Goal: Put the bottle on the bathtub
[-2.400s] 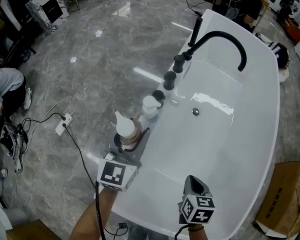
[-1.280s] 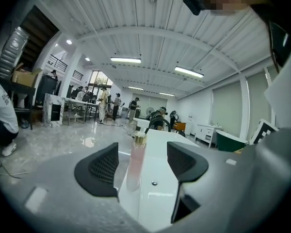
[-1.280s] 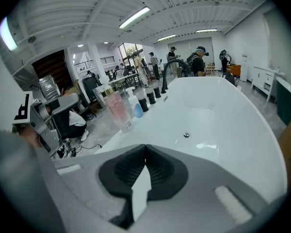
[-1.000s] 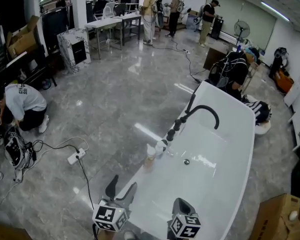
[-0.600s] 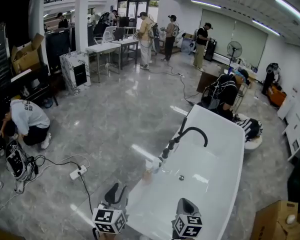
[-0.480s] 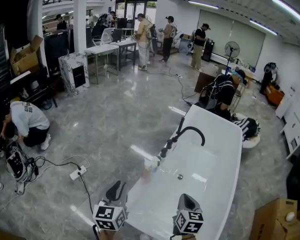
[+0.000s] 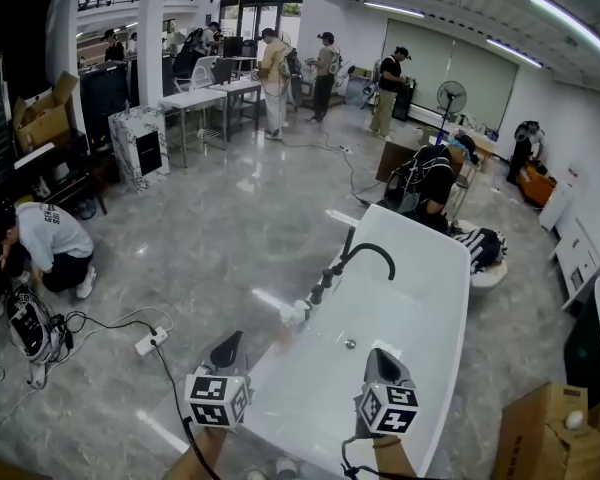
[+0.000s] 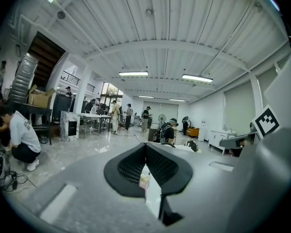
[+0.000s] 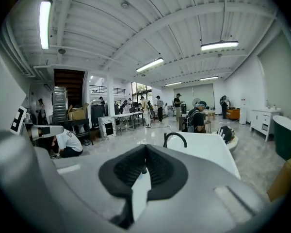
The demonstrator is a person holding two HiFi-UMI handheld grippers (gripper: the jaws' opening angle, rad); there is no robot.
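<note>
The white bathtub (image 7: 435,268) runs away from me, with a black arched faucet (image 7: 365,255) on its left rim. A small amber bottle with a white top (image 7: 283,321) stands upright on that rim beside a white bottle (image 7: 301,311), near the faucet base. My left gripper (image 7: 227,346) is held back from the near left rim, shut and empty. The bottle (image 8: 144,178) shows far off through the slit below the left gripper's (image 8: 146,147) tips. My right gripper (image 7: 378,360) hovers over the tub's near end, shut and empty. The tub (image 9: 208,147) and faucet (image 9: 175,138) lie beyond the right gripper (image 9: 145,147).
A power strip (image 7: 148,343) and cables lie on the grey floor to the left. A person crouches at far left (image 7: 45,238). Another person sits by the tub's far end (image 7: 430,183). A cardboard box (image 7: 550,433) stands at lower right. Tables (image 7: 210,96) and standing people fill the back.
The left gripper let go of the amber bottle on the rim, drew back toward me and closed. The head view rose from the tub to the whole room.
</note>
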